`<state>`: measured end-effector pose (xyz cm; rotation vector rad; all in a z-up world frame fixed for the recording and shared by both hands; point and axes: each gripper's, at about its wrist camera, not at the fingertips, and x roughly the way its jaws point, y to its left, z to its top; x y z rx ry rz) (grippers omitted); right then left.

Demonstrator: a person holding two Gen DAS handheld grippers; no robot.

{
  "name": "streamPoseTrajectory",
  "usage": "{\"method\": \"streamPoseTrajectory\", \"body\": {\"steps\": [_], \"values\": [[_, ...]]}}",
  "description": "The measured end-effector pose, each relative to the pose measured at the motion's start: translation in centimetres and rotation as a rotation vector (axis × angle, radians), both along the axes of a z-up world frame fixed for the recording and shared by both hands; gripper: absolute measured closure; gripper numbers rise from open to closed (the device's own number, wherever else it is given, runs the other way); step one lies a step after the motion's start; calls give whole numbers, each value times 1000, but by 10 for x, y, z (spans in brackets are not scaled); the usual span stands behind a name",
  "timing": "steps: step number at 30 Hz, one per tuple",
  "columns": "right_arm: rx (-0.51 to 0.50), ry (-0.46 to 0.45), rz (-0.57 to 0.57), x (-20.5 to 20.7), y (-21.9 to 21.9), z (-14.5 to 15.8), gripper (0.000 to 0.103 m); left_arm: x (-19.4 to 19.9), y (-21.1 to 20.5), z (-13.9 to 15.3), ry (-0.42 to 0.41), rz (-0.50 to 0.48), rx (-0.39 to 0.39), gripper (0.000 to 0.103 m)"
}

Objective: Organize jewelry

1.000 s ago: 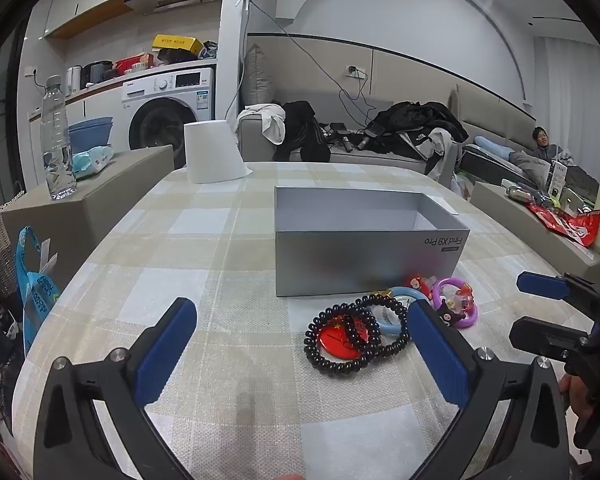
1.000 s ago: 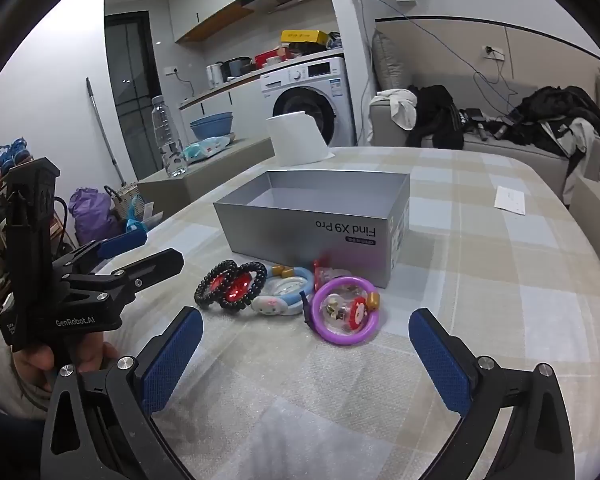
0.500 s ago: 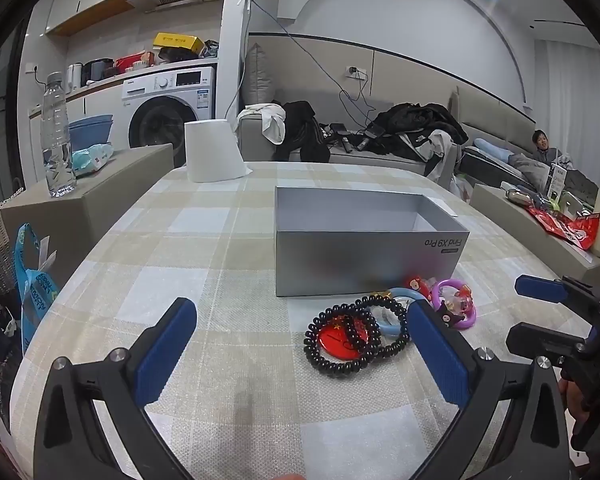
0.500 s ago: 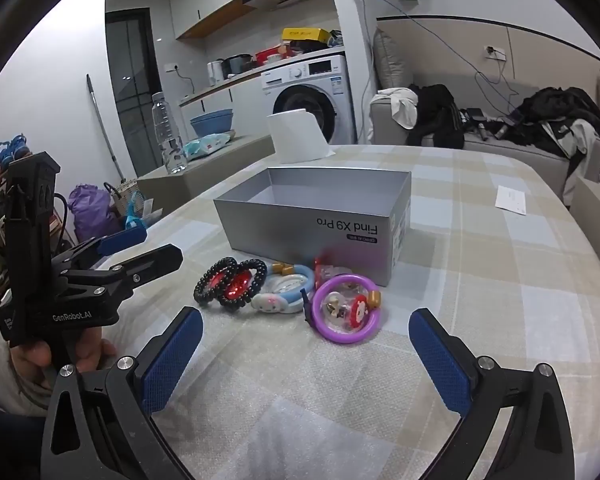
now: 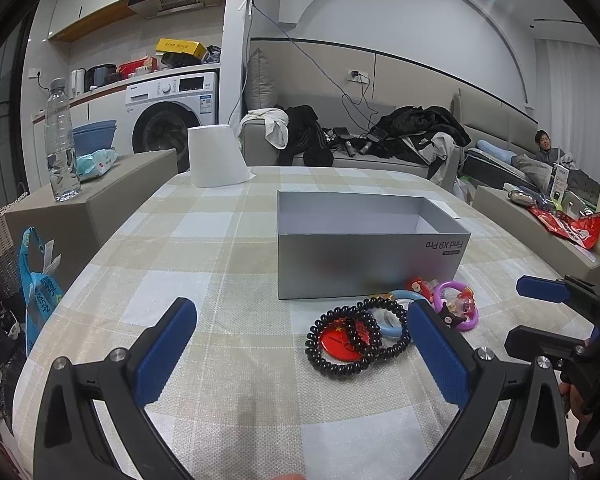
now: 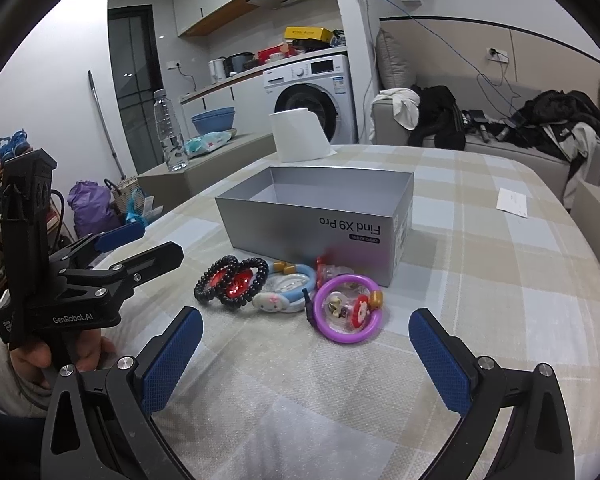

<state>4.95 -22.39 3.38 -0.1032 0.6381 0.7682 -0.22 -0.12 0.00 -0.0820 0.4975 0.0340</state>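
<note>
An open grey box (image 5: 370, 240) (image 6: 324, 216) stands on the checked tablecloth. In front of it lie two black bead bracelets (image 5: 334, 362) (image 6: 230, 282) over a red badge (image 5: 334, 342), a light blue bracelet (image 6: 288, 288) and a purple ring bracelet with charms (image 6: 346, 308) (image 5: 458, 306). My left gripper (image 5: 300, 344) is open and empty, just short of the black bracelets; it shows at the left of the right wrist view (image 6: 140, 244). My right gripper (image 6: 300, 344) is open and empty, near the purple bracelet; it shows at the right of the left wrist view (image 5: 540, 308).
A white paper roll (image 5: 216, 156) stands at the table's far edge. A slip of paper (image 6: 512, 202) lies on the table to the right. A water bottle (image 5: 62, 140) stands on a low cabinet on the left. A sofa with clothes (image 5: 380, 144) is behind the table.
Both grippers have hardly moved; the views shift only slightly. The jewelry and the box lie as before.
</note>
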Motion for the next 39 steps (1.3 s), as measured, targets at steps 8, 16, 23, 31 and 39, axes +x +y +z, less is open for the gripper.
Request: {"method": "streamPoseTrajectory", "body": {"steps": [8,16,23,31,39], "values": [[0,1,3,-1,0,0,0,0,-2,0,-4,-1,15,1],[5,7,2,0,0,1,0,-1,-3,0,-6,2,21,1],[17,15,-7,3,-3,0,0,-2,-8,0,-7,-20,50,1],[-17,28,-31,7,1,-2,0,2,-1,0,16,-24,7,1],[-15,64,-49,13,-1,-3,0,2,-3,0,18,-25,11,1]]}}
